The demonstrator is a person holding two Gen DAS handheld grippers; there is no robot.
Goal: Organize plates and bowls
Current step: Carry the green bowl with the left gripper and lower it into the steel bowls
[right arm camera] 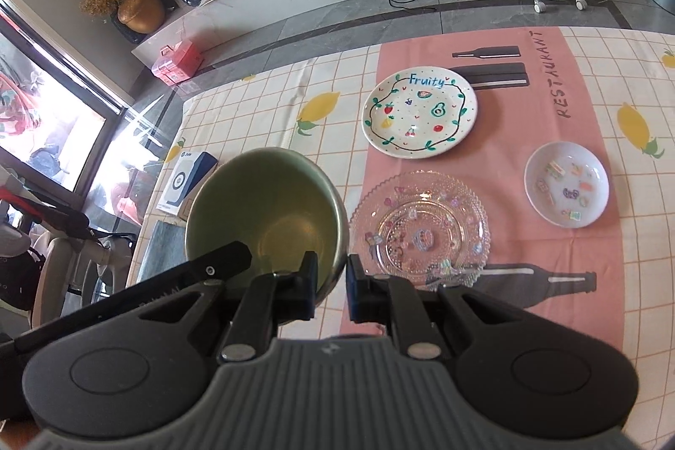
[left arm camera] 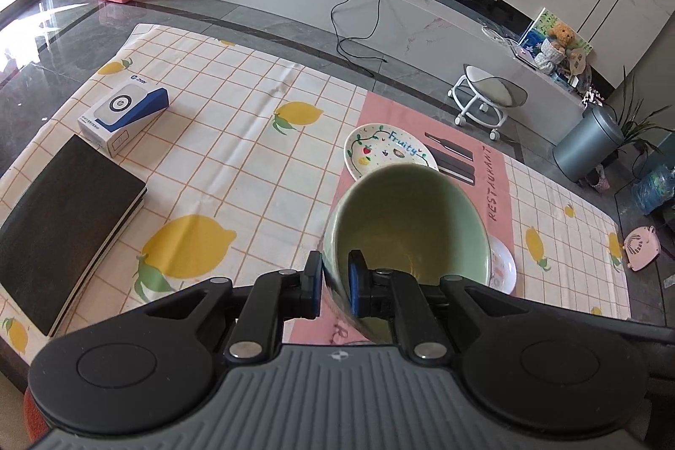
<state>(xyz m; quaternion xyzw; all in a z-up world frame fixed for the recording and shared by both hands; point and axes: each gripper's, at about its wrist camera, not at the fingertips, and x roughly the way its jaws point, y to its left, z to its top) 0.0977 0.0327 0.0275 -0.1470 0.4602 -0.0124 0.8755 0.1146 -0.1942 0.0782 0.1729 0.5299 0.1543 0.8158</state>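
A green bowl (left arm camera: 405, 222) is held up over the table by both grippers. My left gripper (left arm camera: 335, 281) is shut on its near rim. My right gripper (right arm camera: 331, 281) is shut on the rim of the same green bowl (right arm camera: 265, 209), at its right side. On the pink placemat (right arm camera: 506, 138) lie a white "Fruity" plate (right arm camera: 419, 112), a clear glass plate (right arm camera: 419, 226) and a small white dish (right arm camera: 566, 189). In the left wrist view the "Fruity" plate (left arm camera: 382, 152) shows beyond the bowl and the small dish (left arm camera: 502, 266) peeks out to its right.
A white and blue box (left arm camera: 122, 114) and a black book (left arm camera: 63, 230) lie on the lemon tablecloth (left arm camera: 236, 138) at the left. A rolling stool (left arm camera: 485, 98) and a grey bin (left arm camera: 588, 144) stand on the floor beyond the table.
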